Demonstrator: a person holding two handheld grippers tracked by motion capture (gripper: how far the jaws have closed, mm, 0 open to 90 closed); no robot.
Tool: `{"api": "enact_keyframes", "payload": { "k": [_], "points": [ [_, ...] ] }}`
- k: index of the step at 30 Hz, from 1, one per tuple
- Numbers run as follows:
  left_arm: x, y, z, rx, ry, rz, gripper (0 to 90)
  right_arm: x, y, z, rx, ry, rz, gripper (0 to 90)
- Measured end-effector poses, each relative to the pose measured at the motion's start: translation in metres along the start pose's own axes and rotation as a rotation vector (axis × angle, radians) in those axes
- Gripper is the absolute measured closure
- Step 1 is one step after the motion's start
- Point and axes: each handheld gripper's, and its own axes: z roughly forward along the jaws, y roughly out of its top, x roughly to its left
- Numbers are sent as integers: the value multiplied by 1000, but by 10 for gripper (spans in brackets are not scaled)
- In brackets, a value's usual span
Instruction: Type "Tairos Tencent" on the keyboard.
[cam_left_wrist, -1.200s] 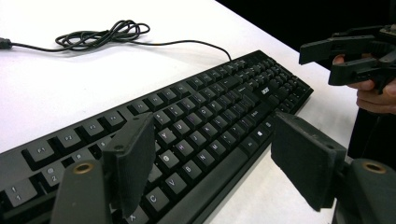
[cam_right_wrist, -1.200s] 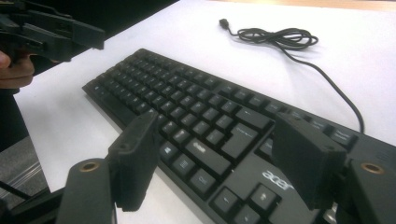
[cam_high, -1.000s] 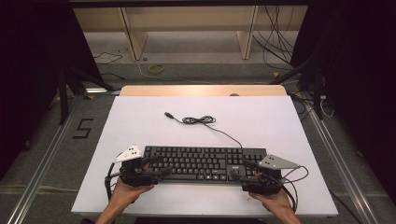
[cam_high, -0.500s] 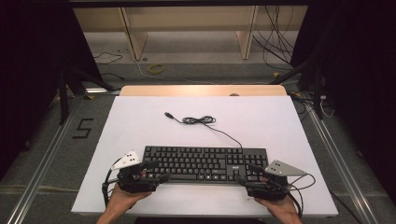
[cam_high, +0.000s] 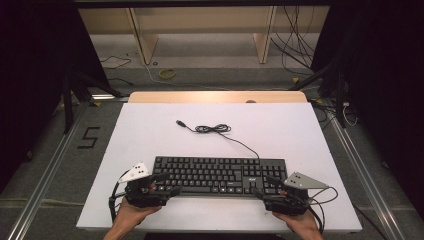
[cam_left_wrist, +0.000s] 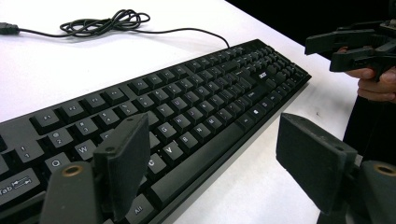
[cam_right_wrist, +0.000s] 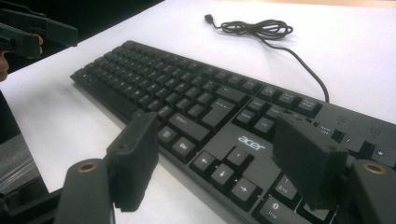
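the black full-size plastic keyboard (cam_high: 219, 175) lies flat on the white tabletop (cam_high: 150, 130), near the person's edge and roughly centred left to right. against the frame a second ago it sits a little nearer the person's edge, and against half a second ago it looks unmoved. its thin black cable (cam_high: 220, 131) runs from the far right edge of the keyboard to a loose coil and a plug further out, as before.

the left gripper (cam_high: 161, 184) is at the keyboard's near left corner, the right gripper (cam_high: 261, 186) at its near right corner. a second ago both sat level with the keyboard's ends; now both have drawn back towards the near edge, hands (cam_high: 131, 215) behind them.

the high view cannot settle how the jaws stand against the keyboard. the left gripper view does: the left gripper (cam_left_wrist: 212, 154) has its jaws wide apart, one pad over the near left keys, the other over bare table beyond the front edge, closed on nothing. that view also catches the other gripper off at the far right end, in a hand.

the right gripper view shows the right gripper (cam_right_wrist: 219, 158) likewise wide open, one jaw over bare table, the other above the number-pad end; whether it touches the keys i cannot tell. it alone makes the silver brand lettering (cam_right_wrist: 251, 142) readable above the arrow keys.
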Motion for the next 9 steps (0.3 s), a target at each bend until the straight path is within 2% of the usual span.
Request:
{"api": "enact_keyframes", "payload": {
  "k": [9],
  "points": [
    [1,0,0,-1,4,-3,260,-1,0,0,5,4,4,320]
  ]
}}
